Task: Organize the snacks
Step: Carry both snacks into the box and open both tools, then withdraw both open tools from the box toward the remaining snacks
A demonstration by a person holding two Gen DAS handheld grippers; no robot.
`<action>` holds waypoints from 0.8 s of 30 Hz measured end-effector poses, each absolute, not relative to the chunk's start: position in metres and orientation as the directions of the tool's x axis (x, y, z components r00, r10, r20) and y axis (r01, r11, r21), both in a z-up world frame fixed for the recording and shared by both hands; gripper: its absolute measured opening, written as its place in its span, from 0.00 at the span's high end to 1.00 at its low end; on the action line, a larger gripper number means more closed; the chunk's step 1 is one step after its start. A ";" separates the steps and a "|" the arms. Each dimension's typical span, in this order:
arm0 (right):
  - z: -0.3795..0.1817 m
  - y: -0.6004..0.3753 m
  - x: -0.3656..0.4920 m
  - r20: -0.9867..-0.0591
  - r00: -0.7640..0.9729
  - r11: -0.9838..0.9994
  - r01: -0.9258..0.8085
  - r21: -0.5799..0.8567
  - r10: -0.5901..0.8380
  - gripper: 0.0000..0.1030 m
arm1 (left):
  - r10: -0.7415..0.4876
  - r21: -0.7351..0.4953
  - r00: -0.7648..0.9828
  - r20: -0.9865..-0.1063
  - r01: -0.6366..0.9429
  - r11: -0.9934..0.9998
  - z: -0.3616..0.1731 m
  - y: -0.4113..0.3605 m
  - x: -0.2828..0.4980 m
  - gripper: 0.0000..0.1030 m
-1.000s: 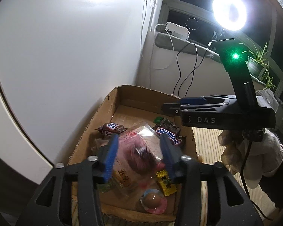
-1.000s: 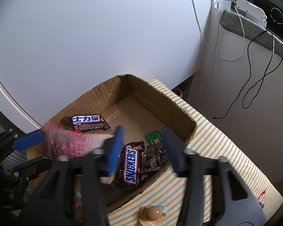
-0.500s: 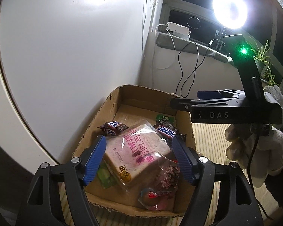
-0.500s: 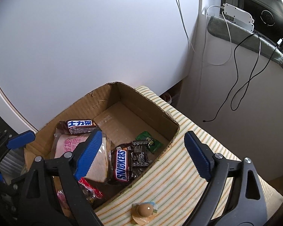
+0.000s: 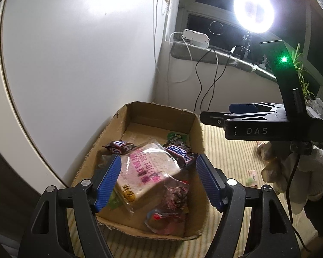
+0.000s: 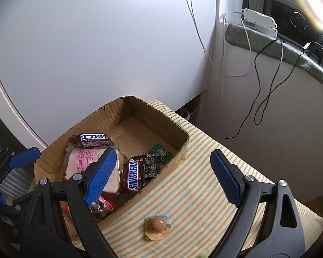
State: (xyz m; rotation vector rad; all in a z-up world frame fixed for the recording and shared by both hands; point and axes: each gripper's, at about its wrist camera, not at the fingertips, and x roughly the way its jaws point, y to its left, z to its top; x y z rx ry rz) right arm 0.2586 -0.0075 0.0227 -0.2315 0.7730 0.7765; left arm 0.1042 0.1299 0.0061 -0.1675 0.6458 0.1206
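A cardboard box (image 5: 196, 126) (image 6: 183, 133) stands on a striped cloth and holds snacks. A bagged bread slice with pink print (image 5: 148, 169) (image 6: 79, 163) lies in it, with a Snickers bar (image 5: 178, 150) (image 6: 134, 175), a dark bar with Chinese print (image 6: 92, 138), a green packet (image 6: 161, 152) and a red-and-pink wrapper (image 5: 172, 206). My left gripper (image 5: 159, 182) is open and empty above the bread. My right gripper (image 6: 161, 176) is open and empty over the box's near corner; it also shows in the left wrist view (image 5: 236, 111). A small jelly cup (image 6: 157, 225) sits on the cloth below it.
A white wall panel (image 6: 97, 43) rises behind the box. A sill with a white power strip (image 6: 259, 21), hanging cables and a bright ring lamp (image 5: 254, 13) is at the back right. More small snacks (image 5: 253, 176) lie on the cloth to the right.
My left gripper opened and let the bagged bread drop into the box, then drew back. My right gripper opened wide and pulled back from the box.
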 end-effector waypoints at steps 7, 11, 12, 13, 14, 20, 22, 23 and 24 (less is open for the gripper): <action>0.030 -0.040 0.253 -0.686 0.488 0.725 -0.684 0.083 0.540 0.12 | 0.039 -0.120 0.797 -0.603 -0.138 0.983 0.010 0.113 0.101 0.30; 0.031 -0.065 0.252 -0.683 0.507 0.744 -0.663 0.080 0.525 0.12 | 0.011 -0.132 0.797 -0.604 -0.113 0.985 0.008 0.100 0.100 0.30; 0.030 -0.074 0.252 -0.682 0.511 0.749 -0.657 0.082 0.523 0.12 | 0.004 -0.133 0.797 -0.604 -0.105 0.986 0.008 0.096 0.100 0.30; 0.030 -0.080 0.252 -0.681 0.513 0.752 -0.654 0.085 0.522 0.12 | -0.003 -0.134 0.796 -0.605 -0.098 0.986 0.007 0.092 0.101 0.30; 0.029 -0.089 0.253 -0.680 0.516 0.757 -0.648 0.088 0.521 0.12 | -0.013 -0.138 0.795 -0.607 -0.089 0.986 0.006 0.087 0.101 0.30; 0.019 -0.140 0.258 -0.688 0.549 0.799 -0.597 0.073 0.474 0.12 | -0.068 -0.145 0.783 -0.619 -0.029 0.989 0.000 0.057 0.107 0.30; 0.014 -0.159 0.262 -0.692 0.562 0.815 -0.576 0.064 0.452 0.12 | -0.090 -0.152 0.777 -0.623 -0.007 0.988 -0.003 0.047 0.110 0.33; 0.012 -0.166 0.263 -0.695 0.566 0.821 -0.567 0.062 0.444 0.12 | -0.100 -0.153 0.773 -0.626 0.004 0.988 -0.004 0.042 0.111 0.34; 0.010 -0.173 0.264 -0.698 0.567 0.827 -0.559 0.063 0.437 0.12 | -0.112 -0.152 0.767 -0.632 0.019 0.988 -0.006 0.035 0.114 0.36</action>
